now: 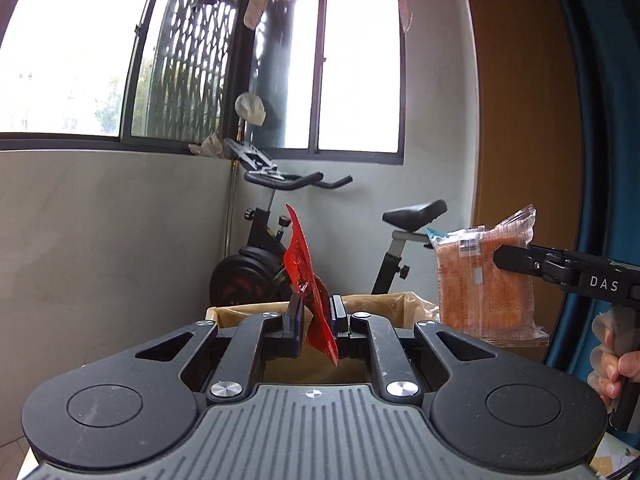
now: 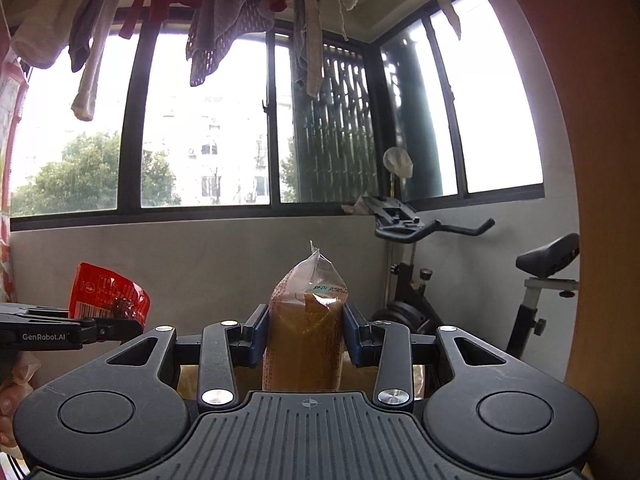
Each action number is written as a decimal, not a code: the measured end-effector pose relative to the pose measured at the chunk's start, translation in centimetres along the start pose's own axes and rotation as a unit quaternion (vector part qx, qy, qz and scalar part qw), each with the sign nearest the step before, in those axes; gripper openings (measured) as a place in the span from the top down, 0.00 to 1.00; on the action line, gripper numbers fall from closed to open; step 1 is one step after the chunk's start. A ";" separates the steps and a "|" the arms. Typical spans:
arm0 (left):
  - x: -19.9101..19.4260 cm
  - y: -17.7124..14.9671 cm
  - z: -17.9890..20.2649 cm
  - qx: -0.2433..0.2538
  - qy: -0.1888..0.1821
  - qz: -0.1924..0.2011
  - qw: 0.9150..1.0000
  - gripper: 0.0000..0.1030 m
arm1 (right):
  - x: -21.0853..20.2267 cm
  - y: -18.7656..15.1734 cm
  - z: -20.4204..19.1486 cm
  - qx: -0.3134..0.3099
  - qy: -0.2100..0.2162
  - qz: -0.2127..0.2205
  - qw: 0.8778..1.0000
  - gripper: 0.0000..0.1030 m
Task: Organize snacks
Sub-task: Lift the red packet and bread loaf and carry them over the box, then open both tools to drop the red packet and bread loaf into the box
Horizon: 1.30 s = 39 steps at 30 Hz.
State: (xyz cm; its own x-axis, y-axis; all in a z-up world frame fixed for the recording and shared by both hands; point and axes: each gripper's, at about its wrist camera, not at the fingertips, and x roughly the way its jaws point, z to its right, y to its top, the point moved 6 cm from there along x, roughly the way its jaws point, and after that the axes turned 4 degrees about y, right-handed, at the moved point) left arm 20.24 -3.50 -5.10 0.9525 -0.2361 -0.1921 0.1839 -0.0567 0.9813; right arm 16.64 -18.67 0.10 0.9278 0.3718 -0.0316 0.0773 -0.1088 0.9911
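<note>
While crinkly (foil) red packet (image 1: pixel 308 280) hangs, clear bread pack (image 2: pixel 306 332) bulges.

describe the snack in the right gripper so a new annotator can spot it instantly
Start at the exercise bike under the windows; in front of it two handheld grippers are raised side by side. The right gripper clamps a clear-wrapped orange-brown cake pack, thick and blocky. Its neighbour in the left gripper is a thin red foil packet.

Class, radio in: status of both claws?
Left claw shut on flat red foil packet. Right claw shut on clear-wrapped orange cake. Nothing blocking.
</note>
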 end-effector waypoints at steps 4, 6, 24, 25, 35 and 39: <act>3.3 0.3 -0.8 -0.006 0.015 -0.031 0.999 0.87 | 4.4 -0.9 1.9 0.010 -0.020 -0.028 0.999 0.66; 4.8 0.1 -1.4 -0.010 0.021 -0.047 0.999 0.87 | 6.5 -2.0 2.8 0.020 -0.030 -0.051 0.998 0.66; 7.5 -1.3 -4.3 -0.011 0.074 -0.107 0.991 0.37 | 9.6 -6.3 3.4 0.025 -0.052 -0.140 0.988 0.39; 7.2 -1.3 -4.5 -0.013 0.074 -0.107 0.991 0.36 | 9.3 -6.1 3.3 0.020 -0.054 -0.138 0.989 0.37; 3.8 -1.3 -5.8 -0.046 0.062 -0.088 0.993 0.17 | 4.4 -5.2 4.1 0.025 -0.060 -0.117 0.991 0.00; 2.2 -1.6 -6.0 -0.039 0.068 -0.072 0.994 0.17 | 2.7 -5.8 4.1 0.033 -0.064 -0.113 0.991 0.00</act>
State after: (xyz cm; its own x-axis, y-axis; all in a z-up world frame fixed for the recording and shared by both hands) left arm 23.49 1.91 -7.04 0.9379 -0.0975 -0.3328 0.3340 -0.0046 0.9426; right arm 20.19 -20.85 -6.28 0.9226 0.2738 -0.2718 0.3079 -0.0980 0.9464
